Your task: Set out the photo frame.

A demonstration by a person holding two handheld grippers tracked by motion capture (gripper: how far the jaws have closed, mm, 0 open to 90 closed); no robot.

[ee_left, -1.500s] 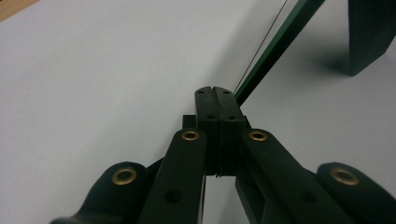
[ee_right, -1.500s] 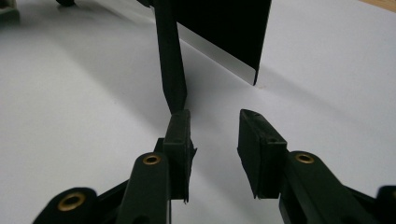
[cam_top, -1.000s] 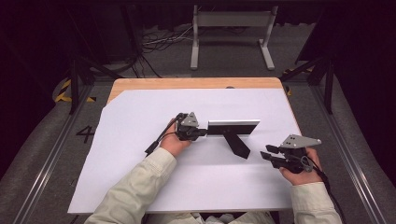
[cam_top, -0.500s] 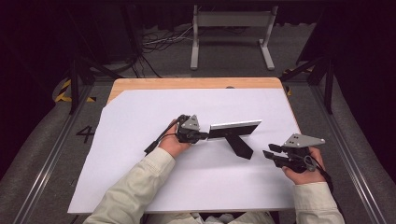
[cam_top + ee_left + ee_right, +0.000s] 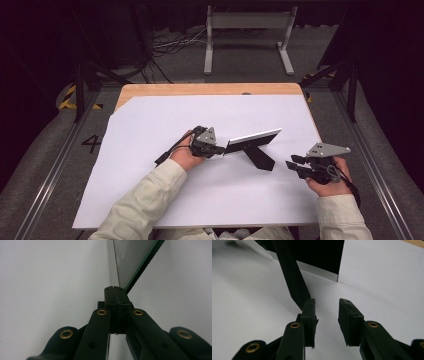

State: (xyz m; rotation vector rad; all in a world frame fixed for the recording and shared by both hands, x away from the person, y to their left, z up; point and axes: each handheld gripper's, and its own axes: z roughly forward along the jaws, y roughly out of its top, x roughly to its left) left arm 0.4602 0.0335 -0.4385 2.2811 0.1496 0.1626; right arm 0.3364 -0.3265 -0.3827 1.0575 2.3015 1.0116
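Observation:
A picture frame (image 5: 252,140) with a silver edge stands on the white sheet (image 5: 150,190), propped by its black stand leg (image 5: 260,159). My left gripper (image 5: 220,149) is shut on the frame's left end. In the left gripper view the pads of that gripper (image 5: 115,291) meet on the thin edge of the frame (image 5: 130,260). My right gripper (image 5: 290,164) lies low at the right, pointing at the stand leg. Its jaws have just been closing. In the right gripper view it (image 5: 326,307) is open with nothing between the pads, and the leg's (image 5: 292,277) tip ends just by the left pad.
The white sheet covers a wooden table (image 5: 200,89) whose far strip shows. Metal rails (image 5: 55,165) run along both sides, and a white stand (image 5: 247,30) and cables lie on the floor beyond. A sleeved forearm (image 5: 140,200) crosses the sheet's near left.
The frame has tilted, its right end swinging farther from me, and the stand leg has shifted a little right. My right gripper's jaws have narrowed slightly.

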